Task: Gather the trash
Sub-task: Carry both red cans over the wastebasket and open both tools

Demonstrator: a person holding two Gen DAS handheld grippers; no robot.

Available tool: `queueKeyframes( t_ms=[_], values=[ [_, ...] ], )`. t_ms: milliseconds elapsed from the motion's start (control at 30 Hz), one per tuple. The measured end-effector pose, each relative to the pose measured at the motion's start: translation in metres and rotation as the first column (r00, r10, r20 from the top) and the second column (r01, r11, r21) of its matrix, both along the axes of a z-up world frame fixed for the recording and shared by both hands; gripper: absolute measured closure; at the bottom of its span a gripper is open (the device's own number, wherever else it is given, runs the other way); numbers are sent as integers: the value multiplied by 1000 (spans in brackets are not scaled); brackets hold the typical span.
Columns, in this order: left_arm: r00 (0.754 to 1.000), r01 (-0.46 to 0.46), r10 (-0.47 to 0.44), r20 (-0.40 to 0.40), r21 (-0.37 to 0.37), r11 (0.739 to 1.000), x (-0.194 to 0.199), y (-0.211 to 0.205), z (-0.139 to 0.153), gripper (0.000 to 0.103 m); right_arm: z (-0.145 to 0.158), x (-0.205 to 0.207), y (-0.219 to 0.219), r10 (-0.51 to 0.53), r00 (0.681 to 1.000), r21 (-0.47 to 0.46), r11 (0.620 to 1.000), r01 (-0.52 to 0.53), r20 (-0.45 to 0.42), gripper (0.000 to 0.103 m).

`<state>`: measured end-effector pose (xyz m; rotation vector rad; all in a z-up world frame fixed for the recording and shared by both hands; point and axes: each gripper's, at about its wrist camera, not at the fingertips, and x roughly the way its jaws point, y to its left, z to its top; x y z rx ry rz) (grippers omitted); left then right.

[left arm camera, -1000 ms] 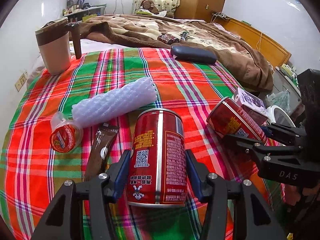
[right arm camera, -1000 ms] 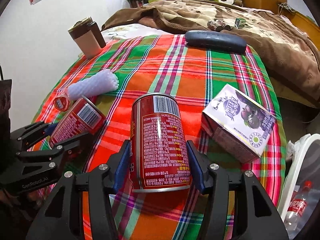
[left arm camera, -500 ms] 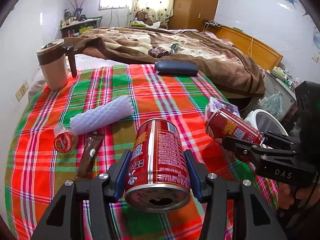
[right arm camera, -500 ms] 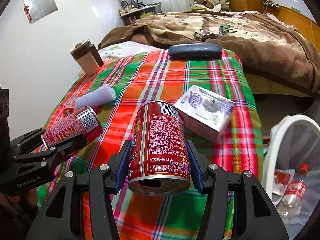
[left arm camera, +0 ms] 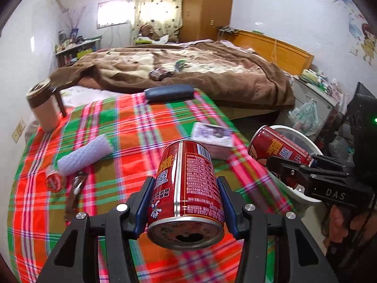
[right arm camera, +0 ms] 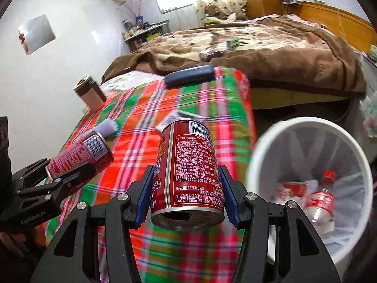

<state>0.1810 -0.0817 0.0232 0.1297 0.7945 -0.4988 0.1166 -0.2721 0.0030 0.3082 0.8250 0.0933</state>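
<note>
Both tools clamped on cans: left tool [left arm camera: 186, 202] on left can [left arm camera: 187, 188], right tool [right arm camera: 187, 195] on right can [right arm camera: 188, 172]. Risk: releasing short of white bin [right arm camera: 266, 146], off right tool's right, drops a can on the floor.

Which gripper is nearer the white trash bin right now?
Right. The right gripper holds its can beside the white trash bin's rim; the left gripper holds its can farther off, over the plaid cloth.

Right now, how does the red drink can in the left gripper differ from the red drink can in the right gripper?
The left gripper clamps its red drink can above the plaid cloth, while the right gripper clamps its red drink can beside the white trash bin. The left can's barcode is partly visible; the right can's faces the camera squarely. Both are opened, with opened ends facing the cameras.
</note>
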Motion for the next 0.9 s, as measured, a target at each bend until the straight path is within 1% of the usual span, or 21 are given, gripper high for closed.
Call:
queueKeyframes(
  t_ms=[267,500,667,767,900],
  values=[
    [996,85,-84,3,-8,996,-17,-54,3,50,2,-21,-40,-87,996,-22,996,87,12,49],
    [987,162,-162,-10,-16,987,-29,-102,-1,50,-1,-33,-71,-155,988,-34,987,155,8,49],
    [979,204,-204,-17,-15,979,-34,-135,-6,50,-6,-39,-93,-189,982,-36,981,188,-3,49],
    [973,228,-228,-25,-8,974,-36,-153,-11,50,-13,-38,-105,-211,977,-47,977,210,-20,49],
    [967,252,-252,-41,-16,968,-34,-174,-18,50,-24,-35,-124,-244,968,-65,968,241,-58,49]
  ],
)
